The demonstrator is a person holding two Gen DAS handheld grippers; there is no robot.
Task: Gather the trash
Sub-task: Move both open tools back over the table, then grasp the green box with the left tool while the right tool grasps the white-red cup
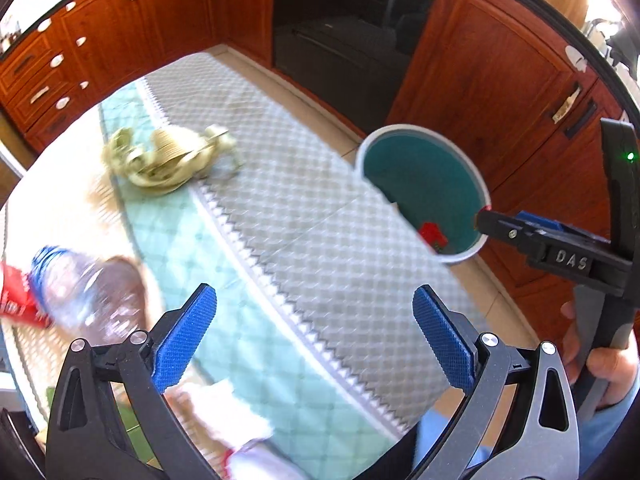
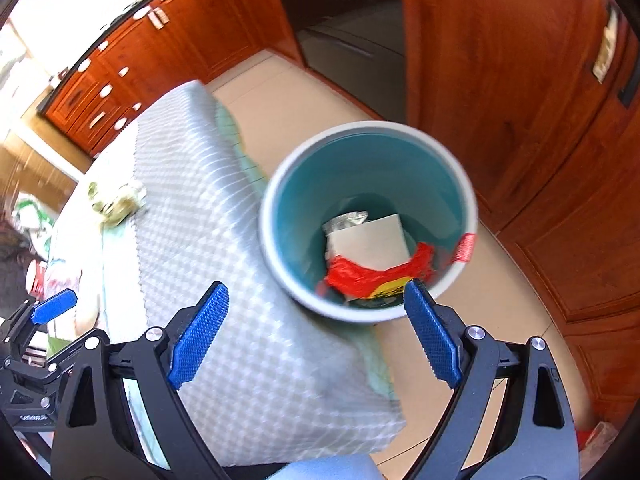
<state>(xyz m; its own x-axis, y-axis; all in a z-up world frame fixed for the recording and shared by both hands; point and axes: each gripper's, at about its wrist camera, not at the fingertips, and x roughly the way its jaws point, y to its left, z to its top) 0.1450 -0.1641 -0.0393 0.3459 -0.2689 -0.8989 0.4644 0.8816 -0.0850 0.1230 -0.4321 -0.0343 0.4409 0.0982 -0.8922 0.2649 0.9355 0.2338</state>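
Observation:
A round bin with a white rim and teal inside stands on the floor beside the table; it also shows in the left wrist view. It holds a red wrapper, a white card and a crumpled foil piece. My right gripper is open and empty above the bin's near rim. My left gripper is open and empty over the table. On the table lie a crumpled pale green wrapper, a clear plastic bottle with a blue cap, a red packet and a white tissue.
The table carries a grey quilted cloth over a mint one. Wooden cabinets and a black oven stand close behind the bin. Tiled floor lies between table and cabinets.

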